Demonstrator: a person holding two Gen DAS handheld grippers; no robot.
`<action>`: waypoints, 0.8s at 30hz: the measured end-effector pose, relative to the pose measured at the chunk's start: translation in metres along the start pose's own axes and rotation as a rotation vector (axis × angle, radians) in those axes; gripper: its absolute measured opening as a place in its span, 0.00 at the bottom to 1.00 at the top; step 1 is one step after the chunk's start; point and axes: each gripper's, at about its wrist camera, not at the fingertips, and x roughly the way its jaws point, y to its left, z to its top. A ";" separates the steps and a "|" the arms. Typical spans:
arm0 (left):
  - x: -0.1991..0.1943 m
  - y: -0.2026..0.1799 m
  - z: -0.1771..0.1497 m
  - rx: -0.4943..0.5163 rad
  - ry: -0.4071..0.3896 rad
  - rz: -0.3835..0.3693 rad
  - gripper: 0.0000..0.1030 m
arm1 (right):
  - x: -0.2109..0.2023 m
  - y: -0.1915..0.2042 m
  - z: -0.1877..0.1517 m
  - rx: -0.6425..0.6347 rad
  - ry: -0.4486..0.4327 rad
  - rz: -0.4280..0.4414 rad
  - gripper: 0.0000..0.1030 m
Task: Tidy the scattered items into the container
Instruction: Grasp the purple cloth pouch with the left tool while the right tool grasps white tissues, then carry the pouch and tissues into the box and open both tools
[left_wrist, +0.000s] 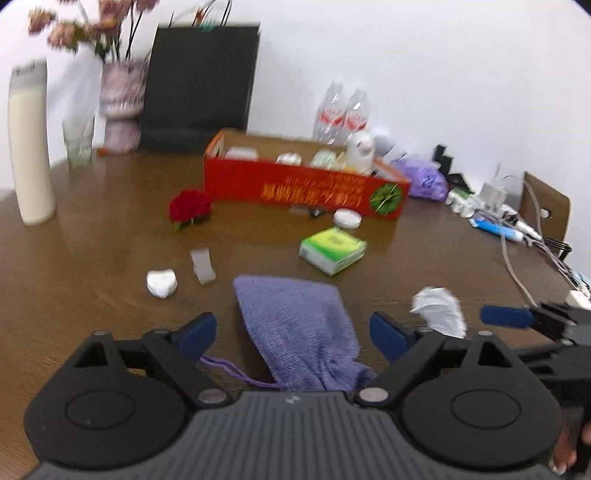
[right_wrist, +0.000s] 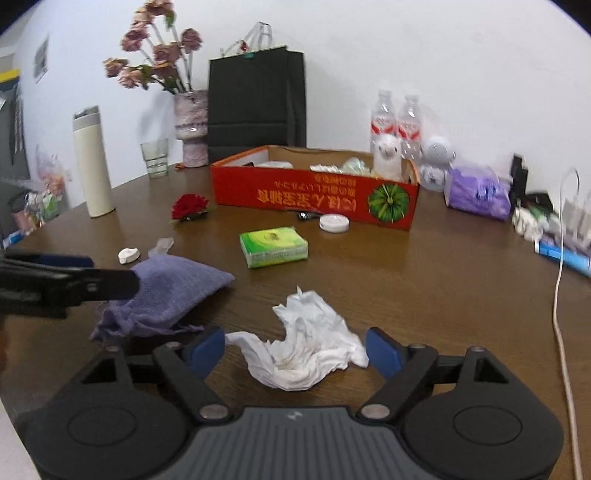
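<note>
Both claws sit spread and empty, the left gripper (left_wrist: 291, 338) straddling the purple pouch (left_wrist: 299, 332) and the right gripper (right_wrist: 295, 352) flanking the crumpled tissue (right_wrist: 306, 350), apparently lined up for pickups toward the far red box (right_wrist: 314, 195).

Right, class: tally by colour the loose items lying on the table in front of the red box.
White: 3 – tissue, round tin, small lump
Purple: 1 – pouch
Green: 1 – packet
Red: 1 – flower
Clear: 1 – wrapper
Dark: 1 – clip
Total: 8
</note>
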 end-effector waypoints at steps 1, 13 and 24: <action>0.006 0.001 0.001 -0.008 0.022 -0.003 0.87 | 0.000 -0.001 0.000 0.030 0.008 -0.001 0.81; 0.016 -0.002 -0.010 0.003 0.051 -0.053 0.30 | 0.013 0.000 0.000 0.221 0.048 -0.107 0.70; 0.000 0.007 0.040 -0.025 -0.135 -0.088 0.22 | 0.024 -0.001 0.025 0.095 -0.018 -0.115 0.16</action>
